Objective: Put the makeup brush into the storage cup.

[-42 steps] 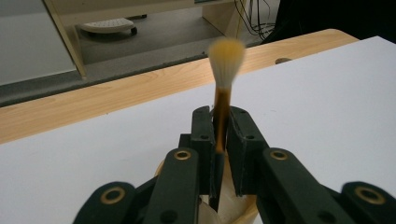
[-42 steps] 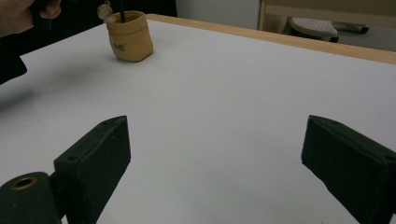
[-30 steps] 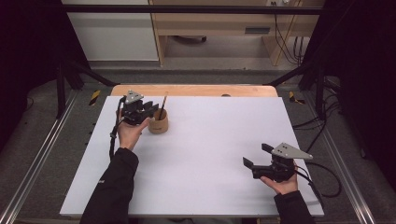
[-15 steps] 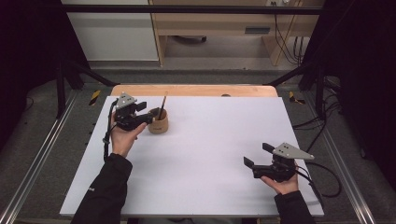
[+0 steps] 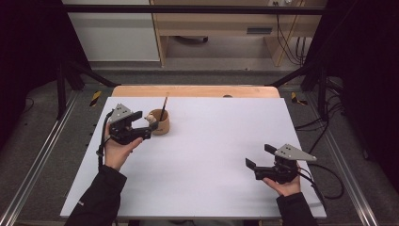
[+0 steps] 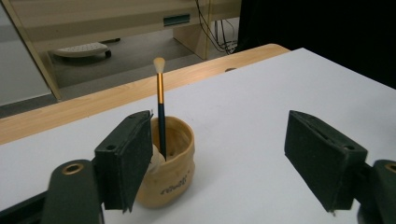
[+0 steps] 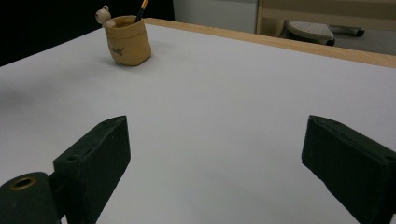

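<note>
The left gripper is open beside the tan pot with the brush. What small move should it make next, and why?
Probably a small shift sideways, to center the open left gripper on the brush. In the left gripper view one jaw stands in front of the tan pot and the other stands far off over the bare white table, so the brush is not between them.

The pot (image 5: 161, 122) stands on the counter (image 5: 211, 141) just before the left tool (image 5: 146, 124), with the brush (image 5: 163, 107) in it; the right tool (image 5: 256, 156) sits well apart.

Tan pot (image 6: 170, 163) holding upright brush (image 6: 160, 112), on white table (image 6: 261, 121); left gripper (image 6: 224, 163) jaws spread, pot beside one.
</note>
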The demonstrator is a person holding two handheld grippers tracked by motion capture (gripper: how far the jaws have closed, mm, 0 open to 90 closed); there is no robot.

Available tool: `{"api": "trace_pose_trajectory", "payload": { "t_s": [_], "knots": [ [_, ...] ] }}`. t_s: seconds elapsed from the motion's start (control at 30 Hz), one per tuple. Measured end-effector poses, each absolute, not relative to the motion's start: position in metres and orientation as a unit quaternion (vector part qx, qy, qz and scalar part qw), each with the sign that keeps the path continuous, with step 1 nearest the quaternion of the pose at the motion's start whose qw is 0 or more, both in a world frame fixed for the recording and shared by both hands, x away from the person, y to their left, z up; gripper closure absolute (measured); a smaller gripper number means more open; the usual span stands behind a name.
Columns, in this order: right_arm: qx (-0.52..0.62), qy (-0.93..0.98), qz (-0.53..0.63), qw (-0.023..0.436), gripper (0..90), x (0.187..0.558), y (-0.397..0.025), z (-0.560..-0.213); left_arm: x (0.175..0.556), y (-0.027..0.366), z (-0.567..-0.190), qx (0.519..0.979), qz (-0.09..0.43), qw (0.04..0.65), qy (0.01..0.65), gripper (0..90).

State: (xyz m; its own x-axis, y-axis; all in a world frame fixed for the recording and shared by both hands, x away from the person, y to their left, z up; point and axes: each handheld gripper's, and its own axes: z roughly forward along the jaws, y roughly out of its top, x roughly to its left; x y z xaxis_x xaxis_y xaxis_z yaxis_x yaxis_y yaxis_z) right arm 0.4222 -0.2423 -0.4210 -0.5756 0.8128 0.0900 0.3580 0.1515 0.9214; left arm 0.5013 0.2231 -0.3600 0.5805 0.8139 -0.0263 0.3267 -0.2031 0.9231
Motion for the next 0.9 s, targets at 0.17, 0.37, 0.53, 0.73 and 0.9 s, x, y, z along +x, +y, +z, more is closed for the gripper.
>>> {"api": "trace_pose_trajectory", "payload": {
  "t_s": [0.17, 0.37, 0.53, 0.73, 0.9],
  "knots": [
    [0.403, 0.725, 0.512, 0.222, 8.8, 0.422, -0.242, -0.421, 0.487, 0.224, -0.362, 0.743, 0.247, 0.496, 0.376, 18.6],
    [0.402, 0.726, 0.512, 0.223, 8.8, 0.422, -0.243, -0.421, 0.473, 0.225, -0.365, 0.746, 0.247, 0.497, 0.368, 16.1],
    [0.401, 0.726, 0.512, 0.224, 8.7, 0.422, -0.243, -0.42, 0.463, 0.228, -0.368, 0.748, 0.244, 0.498, 0.365, 15.2],
    [0.403, 0.725, 0.513, 0.222, 8.7, 0.422, -0.243, -0.42, 0.452, 0.233, -0.376, 0.748, 0.251, 0.494, 0.365, 14.4],
    [0.403, 0.726, 0.511, 0.223, 8.6, 0.422, -0.243, -0.421, 0.445, 0.242, -0.385, 0.747, 0.25, 0.49, 0.373, 13.8]
  ]
}}
